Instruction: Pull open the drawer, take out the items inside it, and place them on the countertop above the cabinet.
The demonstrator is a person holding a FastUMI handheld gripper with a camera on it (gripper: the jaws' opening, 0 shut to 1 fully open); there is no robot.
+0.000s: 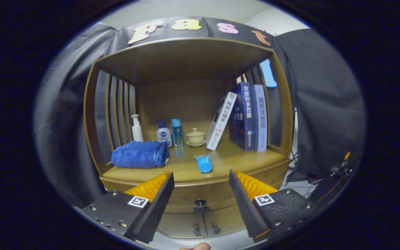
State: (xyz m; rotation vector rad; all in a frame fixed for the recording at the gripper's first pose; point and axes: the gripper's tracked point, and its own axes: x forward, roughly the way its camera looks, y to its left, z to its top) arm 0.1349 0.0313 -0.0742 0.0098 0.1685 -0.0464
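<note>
Hovering in front of the wooden cabinet (189, 139), the hand-held gripper (201, 180) has its two fingers spread wide apart, gripping nothing. Between the fingers, a little below their tips, sits the drawer (200, 198), closed, with its small dark knob (200, 202) right in the gap and not touched by either finger. Under the drawer are two lower doors (203, 222), each with a small handle near the middle seam.

Above the drawer runs the counter (227, 163), and it is already busy. A blue tube with a round cap (203, 164) lies near the front edge, cap toward the fingers, just beyond their tips. To the left, a folded blue towel (140, 154) rests against the slatted side wall. Behind it stands a white pump bottle (137, 129), then a small white bottle with a dark cap (164, 133), then a slim clear blue bottle (176, 133), all near one another at the back. A pale lidded cup on a saucer (196, 137) sits next to them. A white book (221, 121) leans to the right against two upright blue books (252, 116) by the right side wall.

At the very bottom, a fingertip of the person (196, 247) peeks in.
</note>
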